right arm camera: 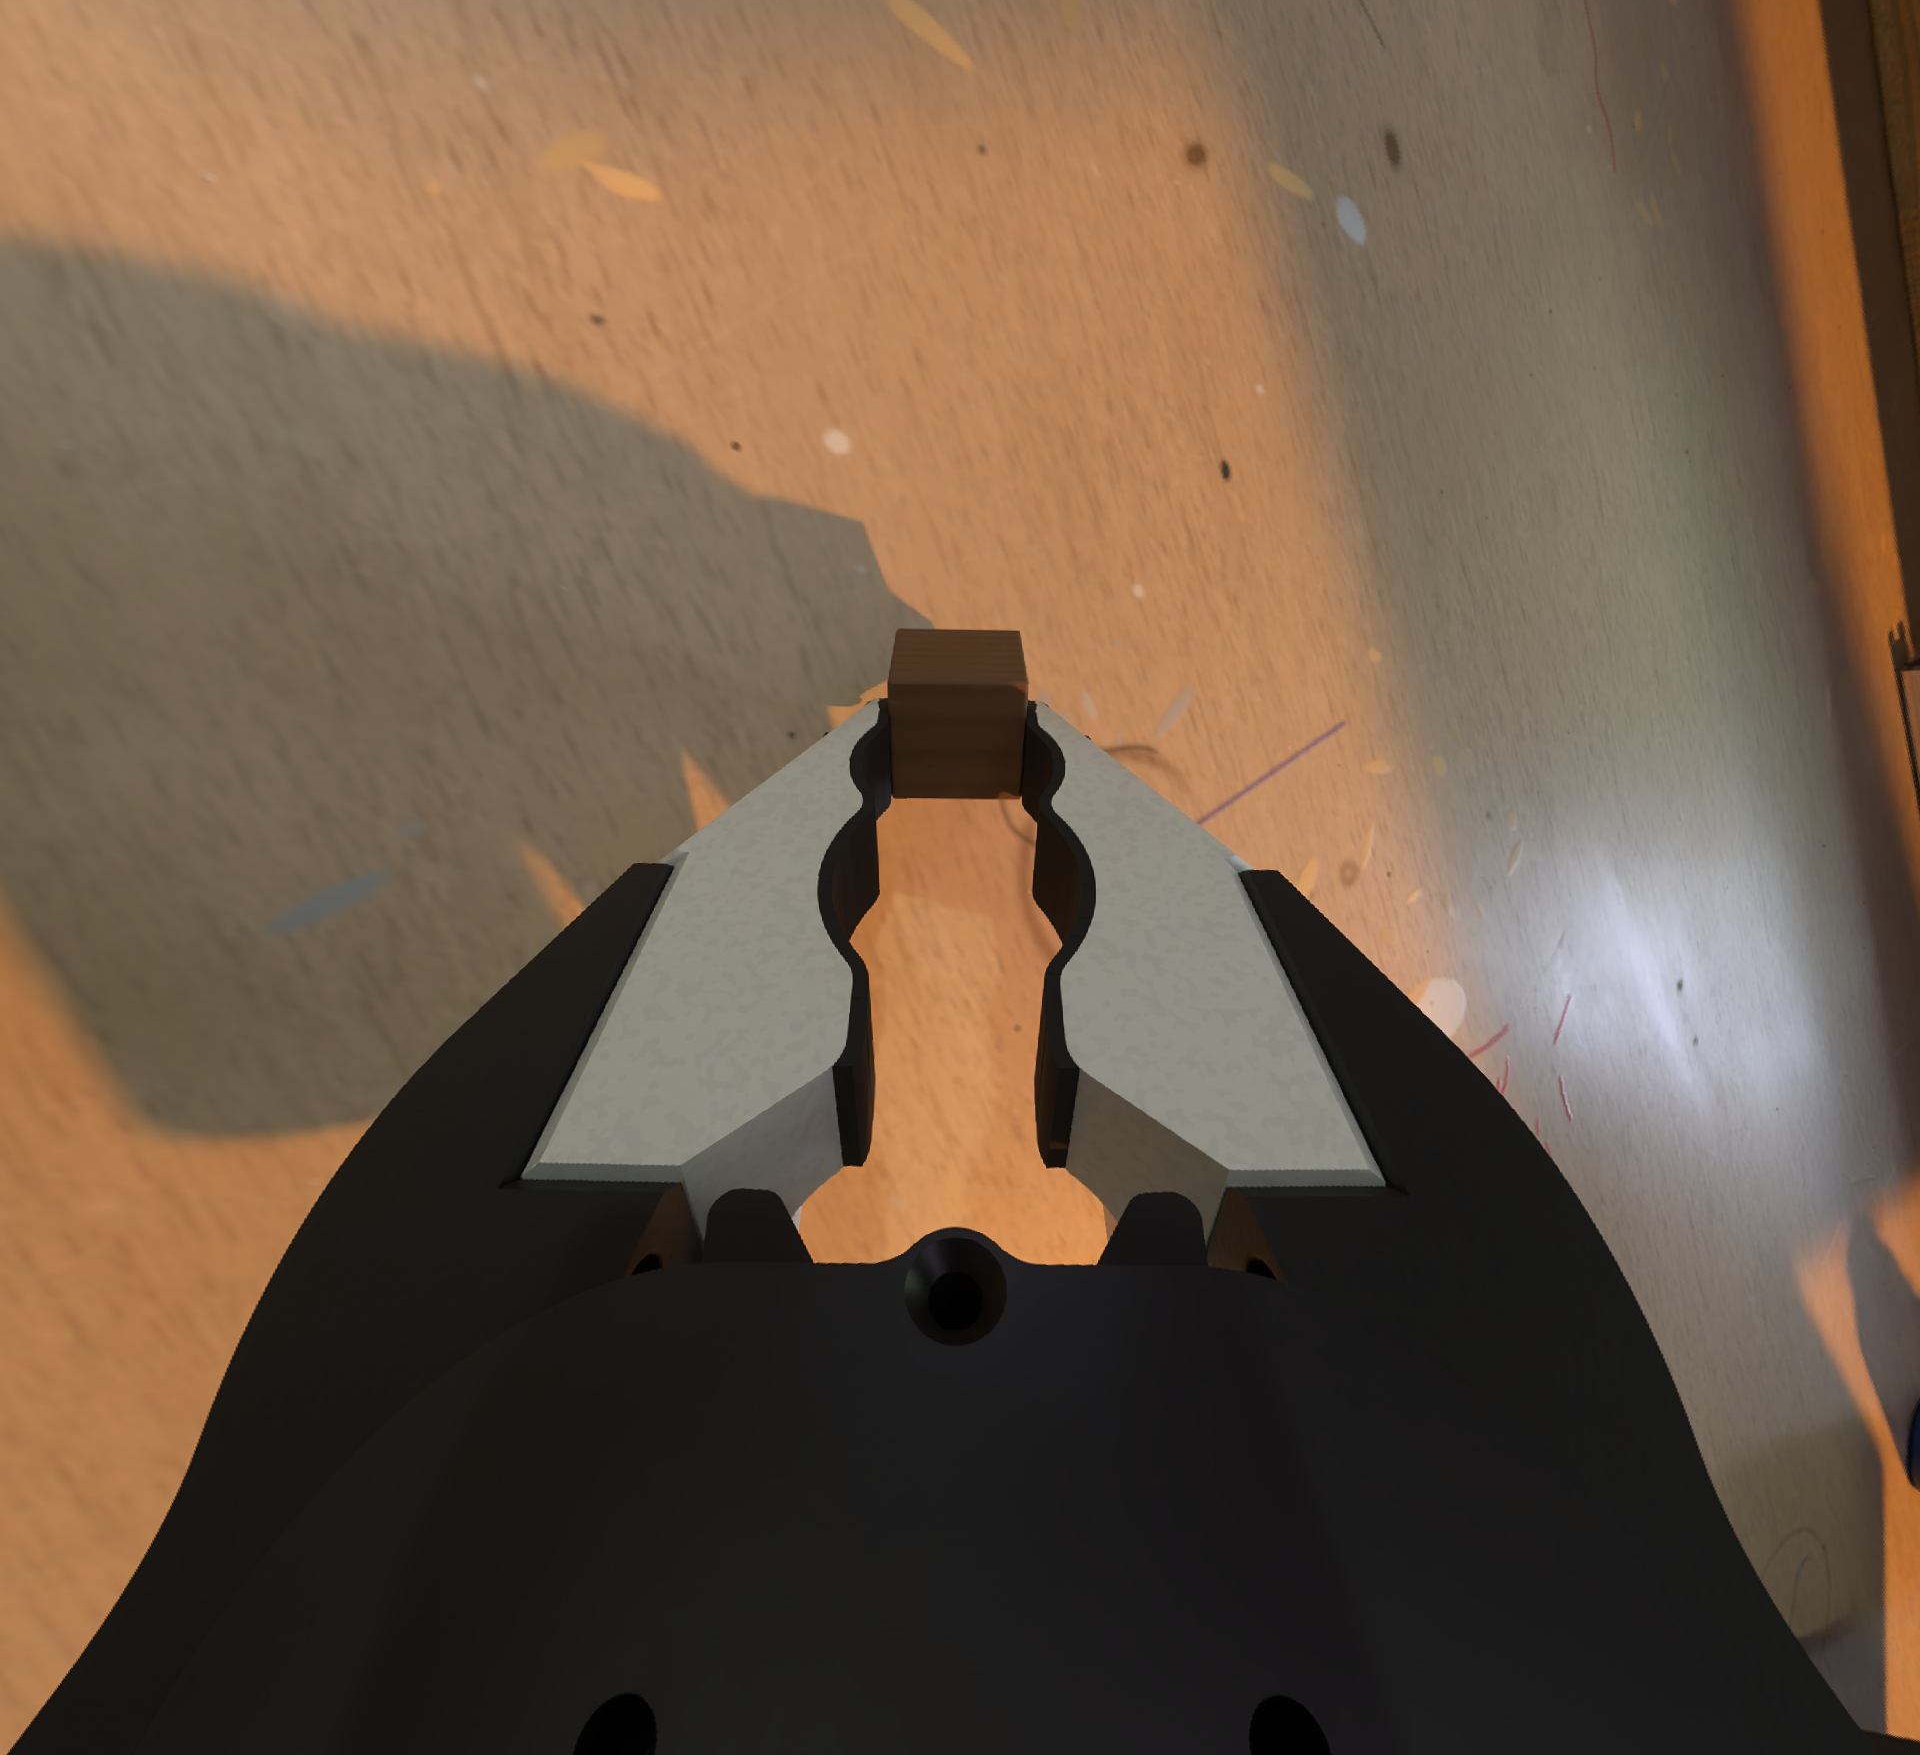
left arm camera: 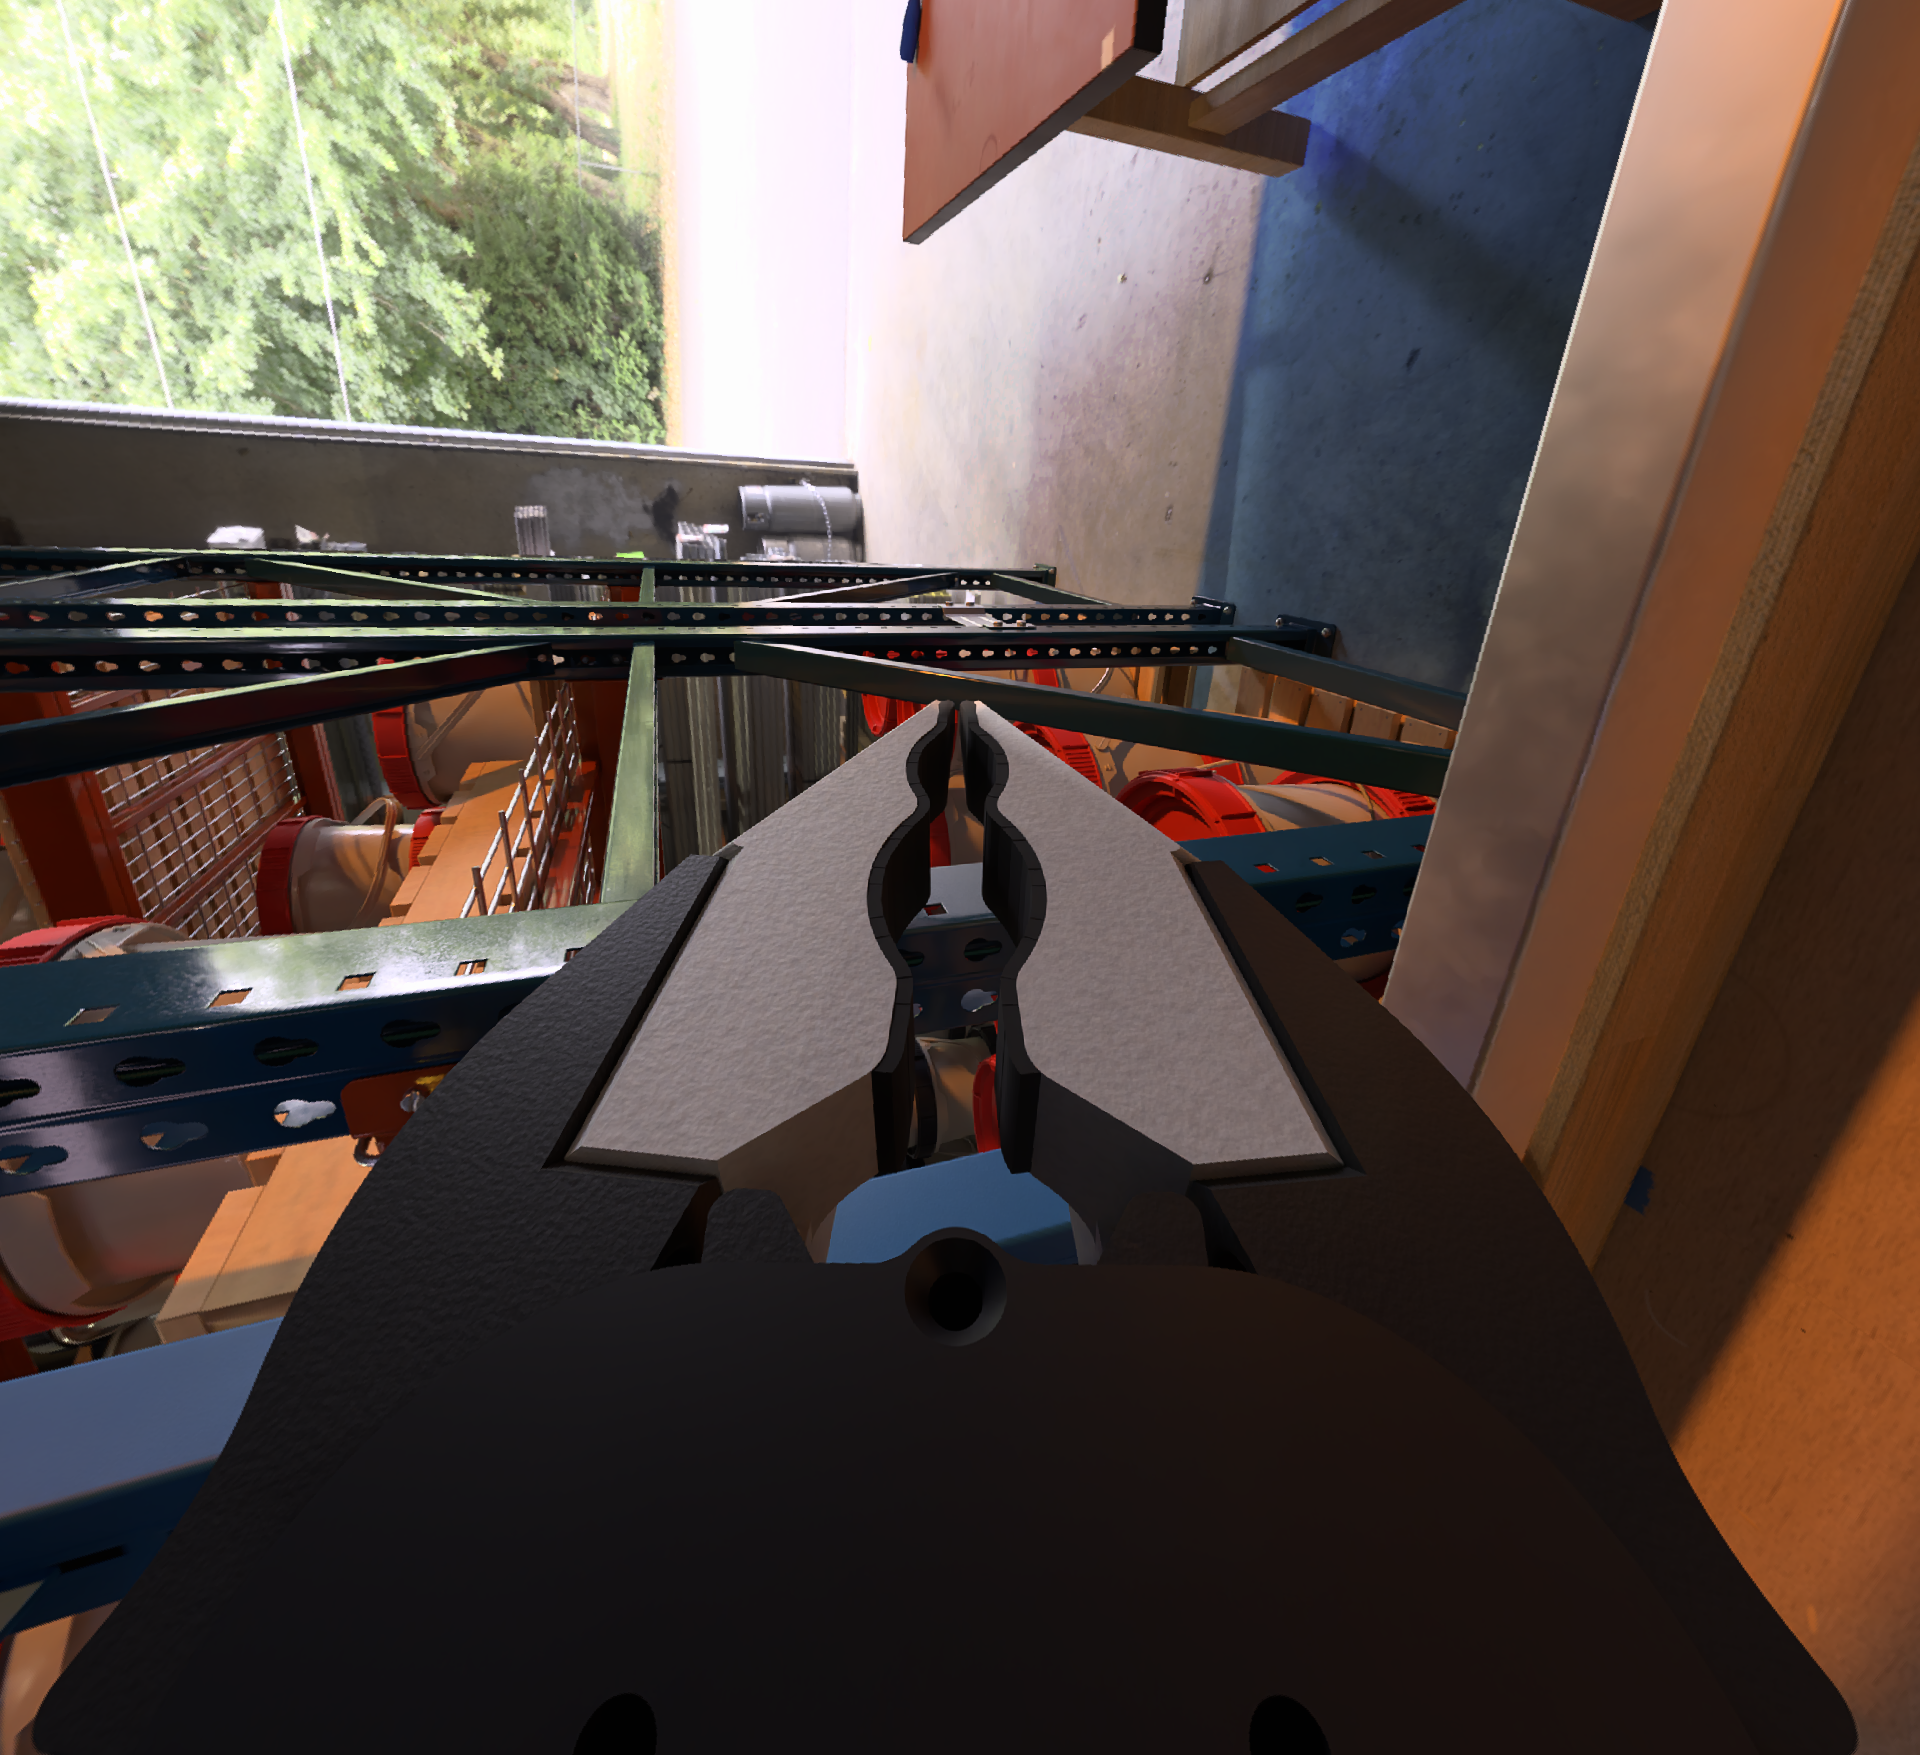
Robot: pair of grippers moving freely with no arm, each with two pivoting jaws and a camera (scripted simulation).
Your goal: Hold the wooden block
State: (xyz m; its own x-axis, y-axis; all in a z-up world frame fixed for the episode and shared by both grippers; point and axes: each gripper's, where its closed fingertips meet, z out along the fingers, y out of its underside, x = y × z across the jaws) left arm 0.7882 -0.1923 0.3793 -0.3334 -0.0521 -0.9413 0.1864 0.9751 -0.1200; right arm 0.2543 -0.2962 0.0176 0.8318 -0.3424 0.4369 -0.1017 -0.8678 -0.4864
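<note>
In the right wrist view a small brown wooden block (right arm camera: 956, 713) sits between the tips of my right gripper (right arm camera: 956, 731). The jaws are closed onto its two sides and it pokes out past the fingertips, above a speckled wooden tabletop (right arm camera: 623, 147). In the left wrist view my left gripper (left arm camera: 957, 713) is shut with its tips together and nothing between them. It points away from the block, toward metal shelving. The block does not show in the left wrist view.
The left wrist view is rolled sideways: dark perforated metal racks (left arm camera: 623, 635) with red-capped drums (left arm camera: 1195, 796), a wooden table (left arm camera: 1029, 22) with a blue-handled screwdriver (left arm camera: 912, 17), a concrete floor, and a pale wooden edge (left arm camera: 1662, 562) close on the right. A wooden rim (right arm camera: 1870, 251) borders the tabletop.
</note>
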